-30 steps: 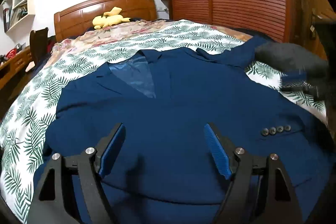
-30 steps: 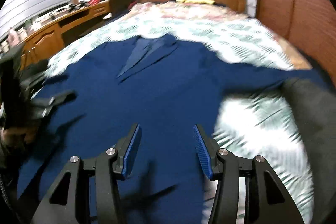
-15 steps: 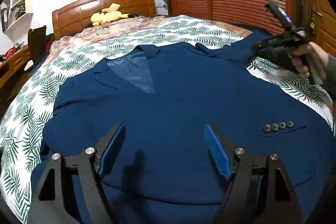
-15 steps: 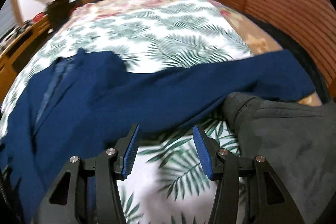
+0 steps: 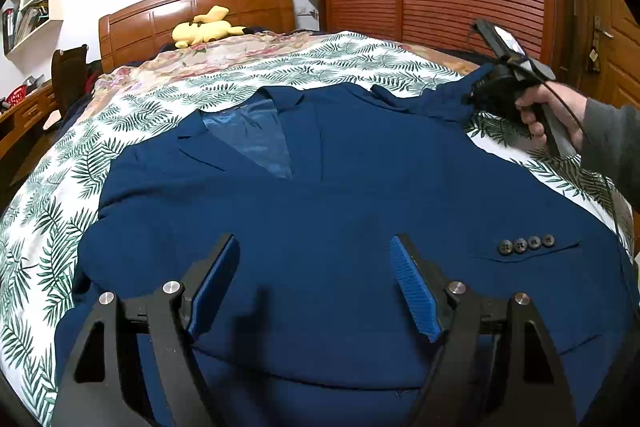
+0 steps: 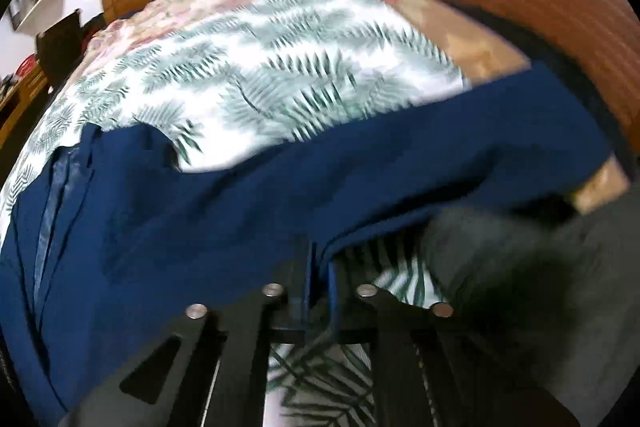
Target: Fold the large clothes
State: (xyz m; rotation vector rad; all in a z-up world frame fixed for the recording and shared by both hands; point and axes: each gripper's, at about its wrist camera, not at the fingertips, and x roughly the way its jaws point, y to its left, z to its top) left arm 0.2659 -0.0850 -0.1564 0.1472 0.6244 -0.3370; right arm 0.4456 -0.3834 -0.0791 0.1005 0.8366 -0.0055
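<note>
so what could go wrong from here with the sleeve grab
The right gripper has just closed on the edge of the jacket sleeve. The bite looks thin, so the cloth may slip out when pulled across.

A dark grey garment lies right beside the sleeve and could get dragged along.

The left gripper hangs open over the jacket's body, pinning nothing, so the whole jacket may slide on the bedspread.

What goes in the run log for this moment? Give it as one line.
stage: sleeve grab | right gripper: just closed on jacket sleeve edge | left gripper: open above blue jacket | bed: jacket flat
</note>
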